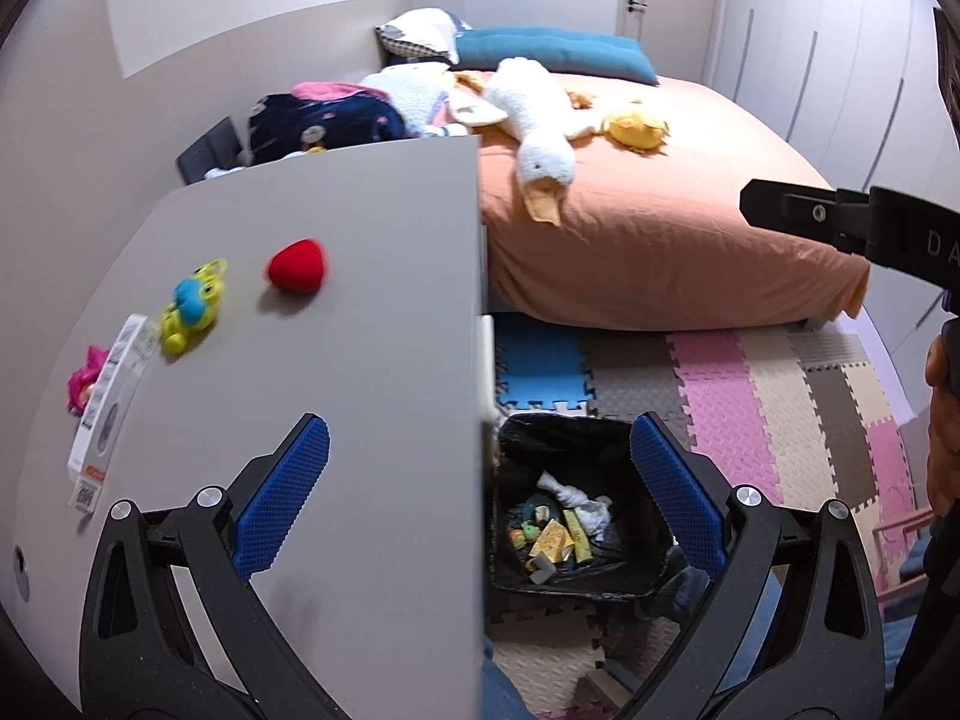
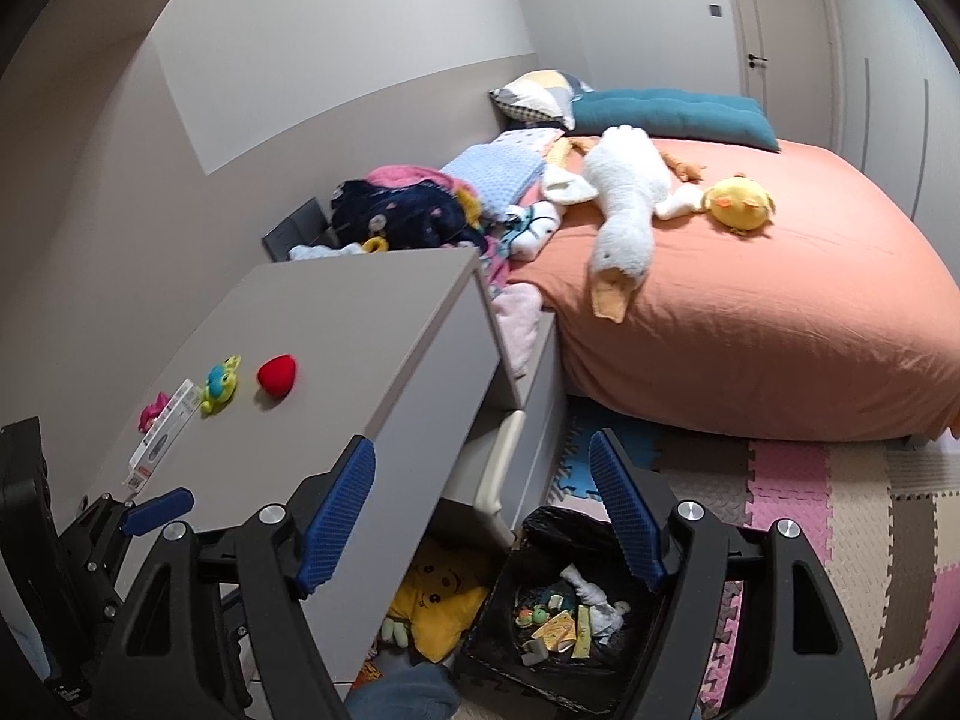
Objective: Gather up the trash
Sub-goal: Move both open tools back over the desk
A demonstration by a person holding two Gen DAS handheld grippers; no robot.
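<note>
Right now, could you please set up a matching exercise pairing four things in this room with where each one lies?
Things:
1. red heart plush
2. white goose plush
3. crumpled tissue
4. yellow smiley plush

Places:
A. in the black trash bin
B. on the orange bed
C. under the grey desk
D. on the grey desk

Pairs: 1-D, 2-B, 3-A, 4-C

Pale letters "D A" are showing on the black body of the right tongs (image 1: 852,228), at the right edge of the left wrist view, cut off there. The white carton (image 1: 111,402) lying on the bench (image 1: 360,300) beside the red heart toy (image 1: 298,264) is carrying print, perhaps a barcode, too blurred to read.
</note>
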